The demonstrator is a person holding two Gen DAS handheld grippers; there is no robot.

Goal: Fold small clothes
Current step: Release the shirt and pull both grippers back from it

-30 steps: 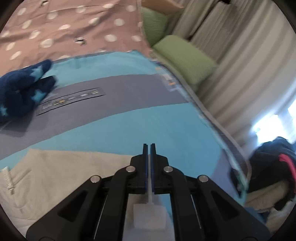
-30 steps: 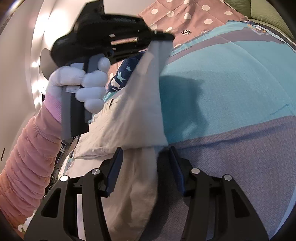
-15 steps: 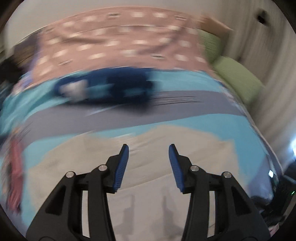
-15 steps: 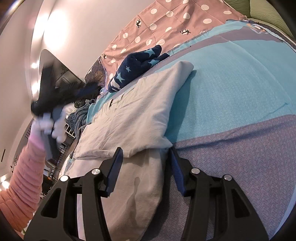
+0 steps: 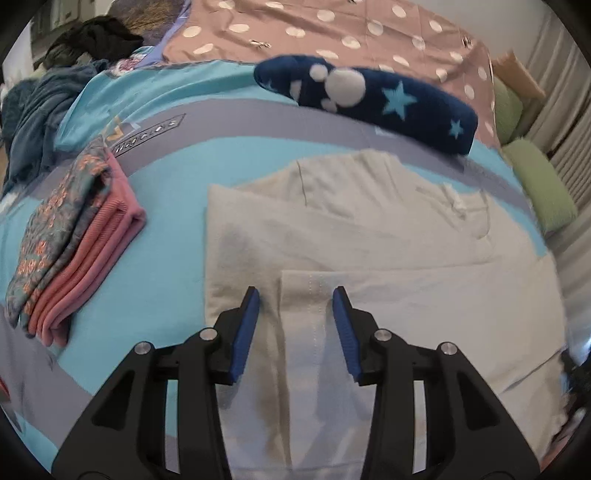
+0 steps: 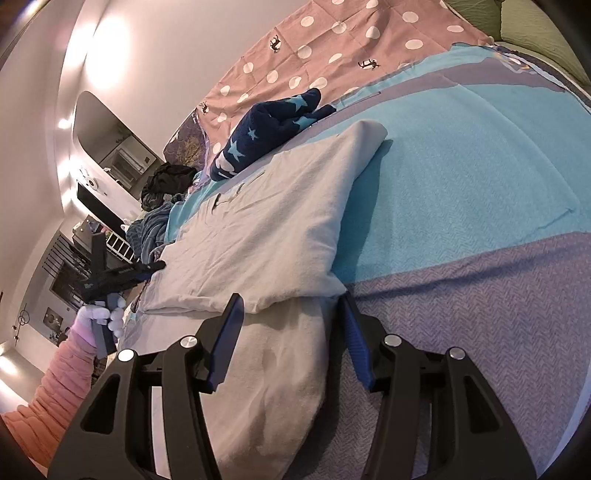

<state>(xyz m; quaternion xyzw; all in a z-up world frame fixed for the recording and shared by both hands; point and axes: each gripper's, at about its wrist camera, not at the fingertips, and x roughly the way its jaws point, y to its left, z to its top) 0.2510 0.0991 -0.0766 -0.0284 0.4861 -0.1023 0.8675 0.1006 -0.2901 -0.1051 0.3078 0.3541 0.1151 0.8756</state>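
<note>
A cream garment (image 5: 369, 236) lies partly folded on the blue and grey bedspread (image 5: 166, 206). My left gripper (image 5: 295, 317) is open and empty, hovering over the garment's near left part, where a folded-in piece lies. In the right wrist view the same garment (image 6: 280, 229) lies with one flap folded over. My right gripper (image 6: 291, 325) is open, its jaws astride the garment's near edge below the fold. The left gripper also shows in the right wrist view (image 6: 155, 266), at the garment's far side.
A stack of folded clothes, floral on pink (image 5: 74, 243), sits left of the garment. A navy star-patterned garment (image 5: 376, 99) lies behind it. A dotted pink cover (image 5: 332, 33), green pillows (image 5: 535, 177) and a dark clothes pile (image 5: 55, 74) ring the bed.
My left gripper let go of the garment flap it held up, opened, and swung back to the garment's left side. The flap now lies folded over. My right gripper stayed put.
</note>
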